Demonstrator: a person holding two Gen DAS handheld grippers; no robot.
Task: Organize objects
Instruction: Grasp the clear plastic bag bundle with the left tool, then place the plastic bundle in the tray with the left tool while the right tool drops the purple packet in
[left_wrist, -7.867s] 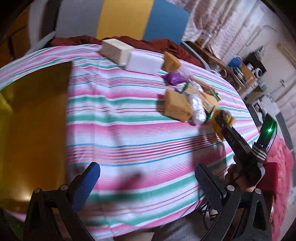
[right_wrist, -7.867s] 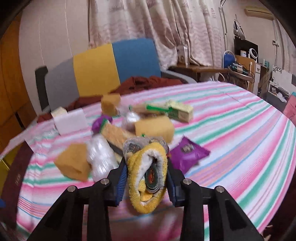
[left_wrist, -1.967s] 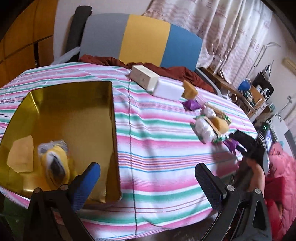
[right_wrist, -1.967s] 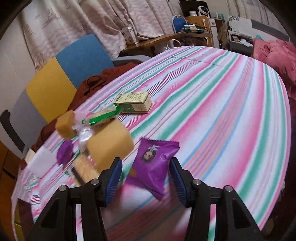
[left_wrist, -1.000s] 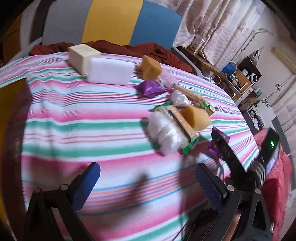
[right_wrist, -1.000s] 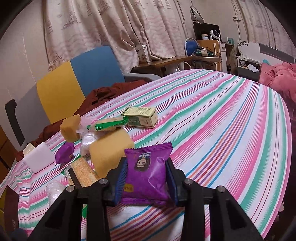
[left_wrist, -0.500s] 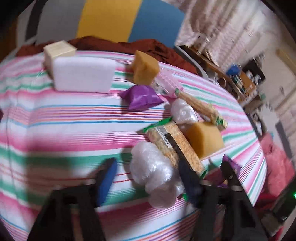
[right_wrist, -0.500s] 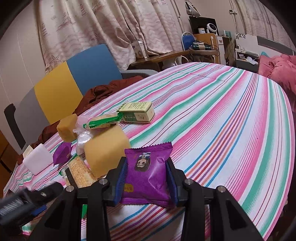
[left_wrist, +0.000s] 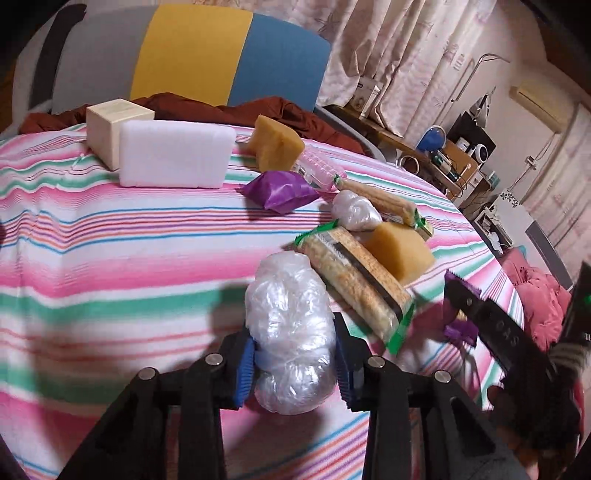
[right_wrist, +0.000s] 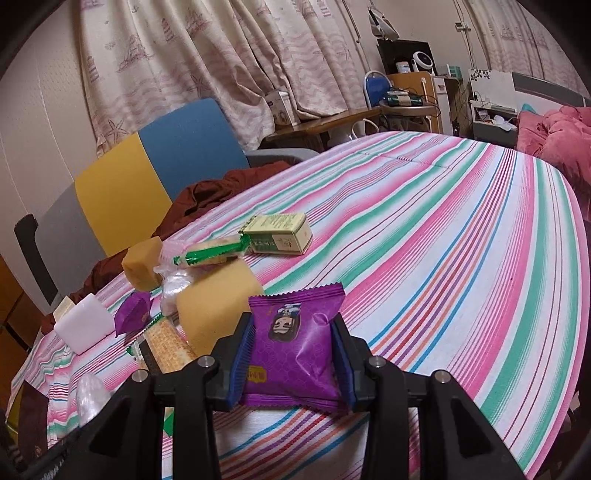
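Crinkly clear plastic fills the left gripper (left_wrist: 294, 363): its 2 blue pads have just closed in and now squeeze a see-through bundle of plastic wrap (left_wrist: 290, 332), which lies on the striped tablecloth (left_wrist: 129, 266). Just to the right of the bundle lies a long cracker pack (left_wrist: 360, 278) with green ends, and a yellow sponge (left_wrist: 400, 248) touches its far side. Farther back sit a small purple packet (left_wrist: 279, 190), a white foam block (left_wrist: 175, 155), a cream box (left_wrist: 110, 127) and another yellow sponge piece (left_wrist: 275, 142). The right gripper's dark arm (left_wrist: 498, 332) pokes in from the right. From the right wrist, the right gripper (right_wrist: 291, 360) is pinched onto a purple snack bag (right_wrist: 293, 343) with a cartoon face, held upright just above the cloth. Behind it rest the big yellow sponge, a wrapped biscuit stick (right_wrist: 212, 253) and a green box (right_wrist: 279, 234).
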